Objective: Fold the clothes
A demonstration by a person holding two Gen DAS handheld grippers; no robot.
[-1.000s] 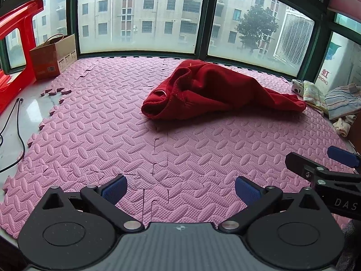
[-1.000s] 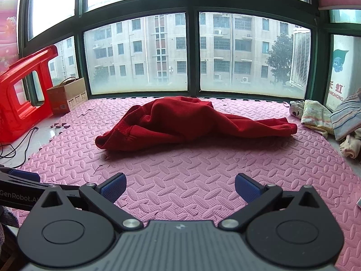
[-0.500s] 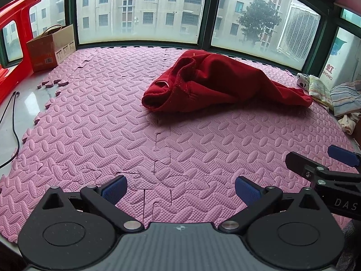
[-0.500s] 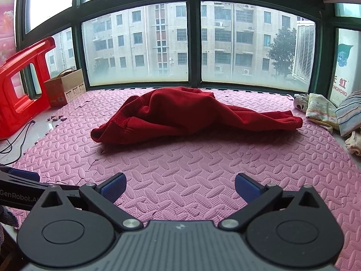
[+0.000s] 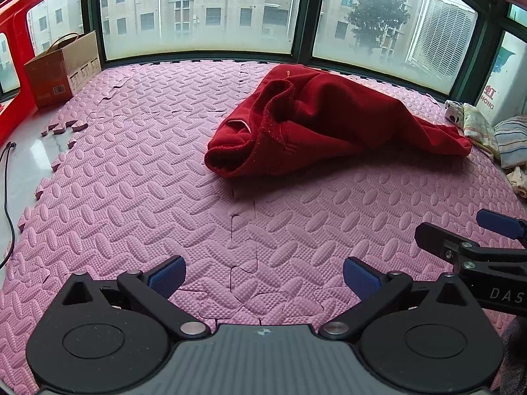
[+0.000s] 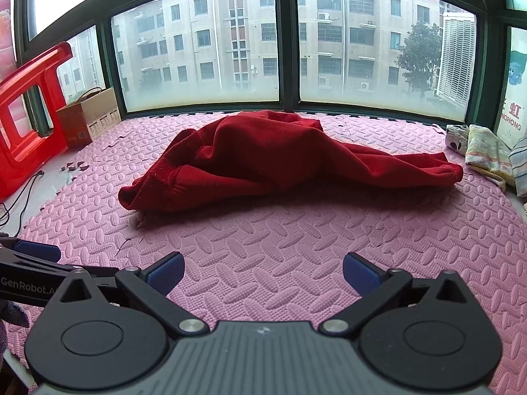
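Pink foam mat of interlocking tiles covers the floor of a glazed bay; large dark-framed windows run along the far side, apartment blocks and a tree outside. Red garment, a heavy fleece-like piece, lies crumpled in a heap on the mat toward the windows, one long part trailing out to the right, a rolled open edge facing the left wrist view. From the right wrist view the same heap sits centre, well ahead of the fingers. Left gripper low over the mat, jaws spread wide, blue pads bare, nothing between them. Right gripper likewise wide apart and empty, hovering over bare mat; it also shows at the right edge of the left view, beside the left one. Both well short of the garment, no contact. Cardboard box stands at the far left corner of the mat; red plastic furniture just beside it, type unclear. Black cable lies on the pale bare floor left of the mat, along with a few loose mat pieces. Small pile of folded light-coloured clothes at the right edge, near the garment's trailing end.
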